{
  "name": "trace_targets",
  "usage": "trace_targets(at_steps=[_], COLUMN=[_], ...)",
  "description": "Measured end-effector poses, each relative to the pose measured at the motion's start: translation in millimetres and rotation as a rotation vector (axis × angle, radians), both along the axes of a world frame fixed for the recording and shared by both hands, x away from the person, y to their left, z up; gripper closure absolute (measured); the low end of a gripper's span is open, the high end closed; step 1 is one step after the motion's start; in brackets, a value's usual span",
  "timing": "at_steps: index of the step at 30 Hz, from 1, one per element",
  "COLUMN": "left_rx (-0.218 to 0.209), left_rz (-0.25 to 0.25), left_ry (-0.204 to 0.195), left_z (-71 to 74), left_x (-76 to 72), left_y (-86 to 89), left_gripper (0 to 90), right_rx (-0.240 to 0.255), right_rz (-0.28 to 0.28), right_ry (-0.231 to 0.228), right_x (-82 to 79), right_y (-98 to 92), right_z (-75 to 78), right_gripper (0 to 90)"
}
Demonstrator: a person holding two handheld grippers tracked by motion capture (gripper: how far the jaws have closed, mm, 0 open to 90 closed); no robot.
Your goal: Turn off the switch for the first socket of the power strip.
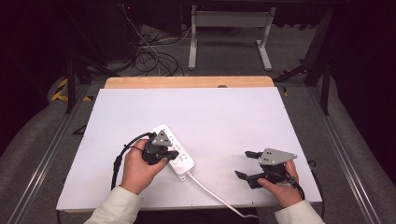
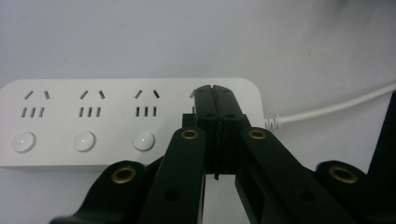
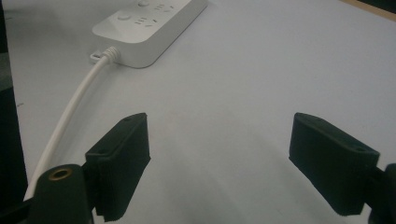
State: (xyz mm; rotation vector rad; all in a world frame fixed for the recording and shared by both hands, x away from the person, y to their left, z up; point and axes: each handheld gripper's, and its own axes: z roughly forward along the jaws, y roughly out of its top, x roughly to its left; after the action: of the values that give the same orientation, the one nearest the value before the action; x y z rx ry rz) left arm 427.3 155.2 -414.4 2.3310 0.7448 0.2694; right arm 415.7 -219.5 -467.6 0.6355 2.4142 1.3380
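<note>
High view: a white power strip (image 1: 173,151) lies slanted on the white table (image 1: 224,116), left of centre, its white cable (image 1: 212,191) running off the near edge. The left gripper (image 1: 169,155) sits over the strip; the right gripper (image 1: 246,164) rests well apart near the near right edge.

Left gripper view: jaws pressed together, empty, above the strip's (image 2: 116,119) cable end, beside three round buttons (image 2: 143,140).

Right gripper view: jaws spread wide, nothing between them, bare table ahead up to the strip (image 3: 154,23).
</note>
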Motion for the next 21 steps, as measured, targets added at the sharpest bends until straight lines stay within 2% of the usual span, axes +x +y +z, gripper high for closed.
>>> trace_targets(at_steps=[4,8,11,14,15,16,17,18,20,21], left_rx=[0.023,-0.007,-0.006,-0.026,-0.037,-0.067,-0.067,-0.075,-0.078,-0.090], left_rz=[-0.004,-0.015,-0.016,-0.010,-0.014,-0.003,-0.003,0.017,0.017,0.020], left_ry=[-0.029,-0.028,-0.028,-0.017,-0.010,-0.011,-0.011,-0.023,-0.027,-0.043], left_z=[10.7,15.0,15.2,17.2,18.1,19.9,19.9,21.2,22.3,23.3], left_x=[-3.4,-5.7,-5.9,-7.0,-7.0,-7.8,-7.8,-8.8,-9.8,-12.0], left_y=[1.3,3.0,2.6,2.6,3.2,4.9,4.9,5.4,6.1,6.3], left_gripper=[90.0,90.0,90.0,90.0,90.0,88.5,70.1,62.3,58.3,54.9], right_rx=[-0.001,-0.003,-0.001,-0.001,-0.001,-0.001,-0.001,-0.001,-0.002,-0.001], right_rz=[-0.002,-0.002,-0.002,-0.002,-0.002,-0.001,-0.001,-0.001,-0.002,-0.002], right_ry=[0.001,0.001,-0.001,-0.001,-0.001,-0.002,-0.002,0.000,0.000,-0.001], right_x=[0.2,0.2,-0.1,0.0,0.0,0.0,0.0,0.0,0.0,0.0], right_y=[-0.1,0.0,-0.3,-0.5,-0.5,-0.6,-0.6,-0.6,-0.6,-0.6], right_z=[-0.2,-0.3,-0.1,-0.1,-0.1,-0.1,-0.1,-0.2,-0.3,-0.3], right_gripper=[20.5,20.4,20.5,20.5,20.5,20.5,20.5,20.5,20.4,20.4])
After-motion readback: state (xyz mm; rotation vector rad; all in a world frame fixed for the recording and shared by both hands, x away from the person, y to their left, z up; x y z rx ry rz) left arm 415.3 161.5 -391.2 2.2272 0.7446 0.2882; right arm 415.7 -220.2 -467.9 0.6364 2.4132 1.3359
